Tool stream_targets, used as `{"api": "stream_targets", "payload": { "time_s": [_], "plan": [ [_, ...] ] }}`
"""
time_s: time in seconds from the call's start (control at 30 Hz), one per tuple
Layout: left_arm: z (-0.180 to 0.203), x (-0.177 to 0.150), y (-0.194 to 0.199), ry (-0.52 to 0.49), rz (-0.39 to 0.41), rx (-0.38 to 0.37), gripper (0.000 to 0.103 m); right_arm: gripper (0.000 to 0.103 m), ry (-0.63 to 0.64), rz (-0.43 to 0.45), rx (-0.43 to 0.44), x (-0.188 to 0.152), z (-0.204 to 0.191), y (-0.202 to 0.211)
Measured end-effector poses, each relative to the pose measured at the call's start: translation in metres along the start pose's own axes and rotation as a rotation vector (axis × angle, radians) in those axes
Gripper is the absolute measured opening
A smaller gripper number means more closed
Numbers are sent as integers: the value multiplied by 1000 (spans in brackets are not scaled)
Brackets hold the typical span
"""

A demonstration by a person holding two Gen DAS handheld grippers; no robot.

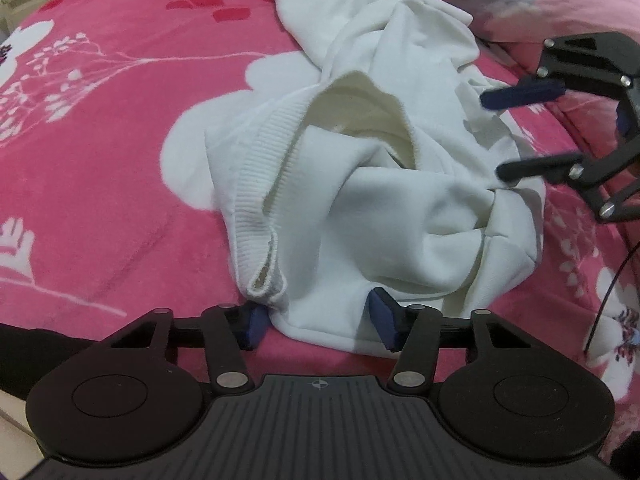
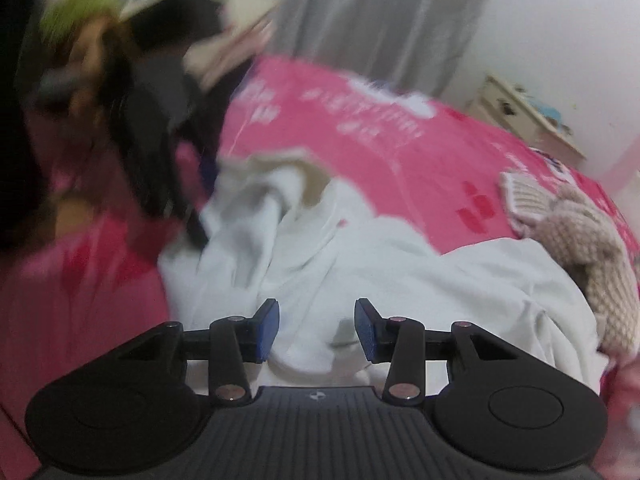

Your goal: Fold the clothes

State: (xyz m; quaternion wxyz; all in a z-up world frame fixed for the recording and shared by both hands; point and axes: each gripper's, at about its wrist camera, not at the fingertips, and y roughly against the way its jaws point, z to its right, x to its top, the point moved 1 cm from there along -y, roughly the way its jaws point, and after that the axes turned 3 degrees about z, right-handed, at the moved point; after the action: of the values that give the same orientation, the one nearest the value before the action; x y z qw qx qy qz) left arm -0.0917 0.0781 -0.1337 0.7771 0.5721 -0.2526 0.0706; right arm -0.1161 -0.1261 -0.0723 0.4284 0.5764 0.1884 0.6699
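Scene: a white sweatshirt (image 1: pixel 360 184) lies crumpled mid-frame on a pink floral blanket (image 1: pixel 120 200), and nothing is folded yet!
Garment: ribbed hem band (image 1: pixel 260 184) bunched at centre-left of the left wrist view, the body twisted and gaping open above it, the rest trailing off to the upper middle.
Left gripper (image 1: pixel 320 322): low at the bottom centre, jaws roughly half apart, straddling the near edge of the sweatshirt. Cloth sits between the blue pads (image 1: pixel 384 320), the left one brushing the fabric, but no real pinch that I can see.
Right gripper (image 2: pixel 316 328): in its own view the jaws stand partly apart over white fabric, gripping nothing. That view is badly smeared, so fine contact is hard to read. From the left wrist view it shows at the right edge, fingers spread by the sweatshirt's right side.
Other clothes: a beige knitted piece (image 2: pixel 592 248) at the right edge of the right wrist view, waiting its turn.
Background: a cream drawer unit (image 2: pixel 520 116) at the upper right, grey curtain behind.
Step in hand: I judge this as the opening move, getting hold of the garment to spread it flat.
Next move calls for: both grippers closing on firm edges, hem side and far side, then lifting and pulling apart to shake out the twist before any fold.
Watch for: grabbing two layers at once in that bunched hem.
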Motion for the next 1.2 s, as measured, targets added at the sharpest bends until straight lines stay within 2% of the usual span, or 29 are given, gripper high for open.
{"api": "stream_targets", "payload": {
  "time_s": [0.13, 0.3, 0.33, 0.43, 0.5, 0.6, 0.8, 0.83, 0.87, 0.9, 0.93, 1.03, 1.2],
  "plan": [
    [-4, 0, 1, 31, 2, -1, 50, 44, 80, -27, 30, 0, -9, -1],
    [0, 0, -3, 41, 12, 17, 54, 44, 74, -44, 58, -2, -6, -4],
    [2, 0, -4, 44, 14, 22, 55, 45, 90, -49, 46, -2, -9, -8],
    [5, 0, -5, 35, 26, 38, 54, 45, 152, -56, -70, -2, -17, -26],
    [7, 0, -5, 28, 33, 46, 54, 44, 94, -22, -147, 3, -7, -29],
    [6, -2, -4, 27, 34, 49, 53, 44, -55, 53, -182, 9, 14, -24],
    [8, -1, -6, 48, 49, 64, 53, 44, -47, 59, -226, 11, 10, -47],
    [10, -2, -6, 47, 59, 71, 50, 43, -65, 67, -238, 11, 11, -50],
    [11, -2, -6, 48, 71, 78, 48, 37, -84, 74, -250, 12, 12, -53],
    [11, -3, -5, 50, 84, 85, 41, 23, -99, 83, -268, 12, 12, -55],
    [12, -3, -4, 52, 98, 91, 31, 16, -105, 95, -301, 13, 12, -55],
    [13, 1, 1, 61, 139, 109, 10, 13, -161, 162, -410, 18, 19, -45],
    [20, 17, 24, 36, 283, 185, 7, 9, -302, 297, -649, 26, 46, 5]
  ]
}}
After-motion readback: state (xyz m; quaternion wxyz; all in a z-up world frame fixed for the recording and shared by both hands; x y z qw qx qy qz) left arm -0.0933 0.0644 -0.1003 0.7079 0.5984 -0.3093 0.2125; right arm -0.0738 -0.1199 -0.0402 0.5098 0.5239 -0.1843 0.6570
